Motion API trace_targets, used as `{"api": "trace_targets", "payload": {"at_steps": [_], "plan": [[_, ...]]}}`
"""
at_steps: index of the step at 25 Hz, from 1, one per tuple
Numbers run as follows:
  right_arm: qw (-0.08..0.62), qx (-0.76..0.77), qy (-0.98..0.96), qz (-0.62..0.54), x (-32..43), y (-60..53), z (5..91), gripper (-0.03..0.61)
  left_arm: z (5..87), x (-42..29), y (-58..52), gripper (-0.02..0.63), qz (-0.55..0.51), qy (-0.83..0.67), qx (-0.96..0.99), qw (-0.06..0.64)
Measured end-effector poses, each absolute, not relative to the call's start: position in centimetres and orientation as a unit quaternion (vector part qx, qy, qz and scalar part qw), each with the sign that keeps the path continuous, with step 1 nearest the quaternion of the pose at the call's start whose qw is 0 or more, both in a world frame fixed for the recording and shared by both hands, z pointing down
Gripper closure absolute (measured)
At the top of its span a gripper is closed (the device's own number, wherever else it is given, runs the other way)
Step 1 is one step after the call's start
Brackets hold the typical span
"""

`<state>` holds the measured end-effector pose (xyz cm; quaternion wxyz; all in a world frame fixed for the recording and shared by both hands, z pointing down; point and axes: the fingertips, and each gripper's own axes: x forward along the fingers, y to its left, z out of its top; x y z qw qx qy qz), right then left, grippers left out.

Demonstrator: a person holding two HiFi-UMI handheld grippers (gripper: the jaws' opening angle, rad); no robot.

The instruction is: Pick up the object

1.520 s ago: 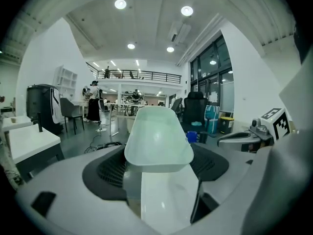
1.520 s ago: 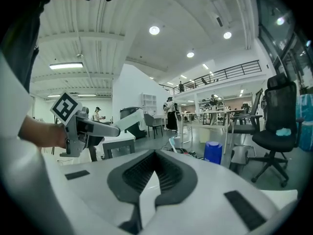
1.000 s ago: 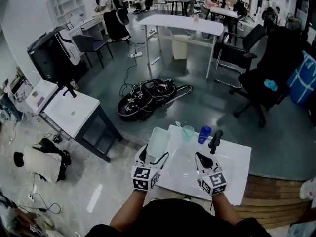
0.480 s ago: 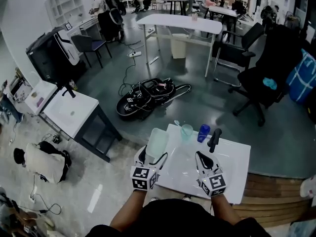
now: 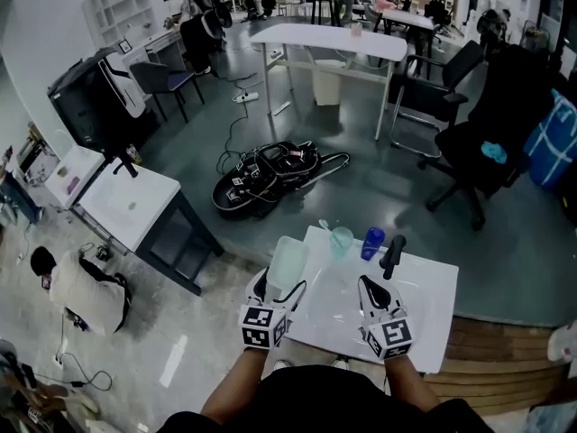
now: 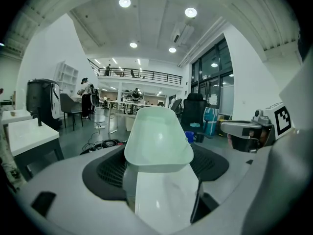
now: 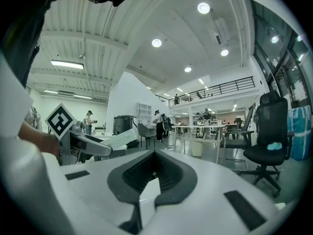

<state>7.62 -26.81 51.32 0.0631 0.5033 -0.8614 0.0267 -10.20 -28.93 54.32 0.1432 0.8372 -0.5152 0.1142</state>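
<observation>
A pale green plastic tub (image 5: 287,258) stands at the left edge of the white table (image 5: 424,305). My left gripper (image 5: 281,284) has its jaws spread wide around the tub's near end. In the left gripper view the tub (image 6: 159,136) fills the gap, its rim against both black pads. My right gripper (image 5: 374,287) rests over the table's middle. It is shut, and only a thin sliver of table shows between its pads (image 7: 168,173). It holds nothing.
At the table's far edge stand a clear cup (image 5: 342,240), a blue cup (image 5: 372,244) and a black upright object (image 5: 393,254). A heap of black gear (image 5: 270,174) lies on the floor beyond. Far right is a black office chair (image 5: 487,142); a white desk (image 5: 131,207) stands left.
Both grippers and the tub keep their places. Only people in the far background have shifted.
</observation>
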Motion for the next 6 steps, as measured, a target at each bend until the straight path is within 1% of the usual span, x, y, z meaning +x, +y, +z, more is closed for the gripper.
{"api": "trace_targets", "payload": {"at_steps": [6], "plan": [[0.059,0.501,-0.863,0.031,7.6,-27.16,51.47,0.56,54.22,-10.02,-29.12,0.198,0.109,-0.516,0.838,0.142]]}}
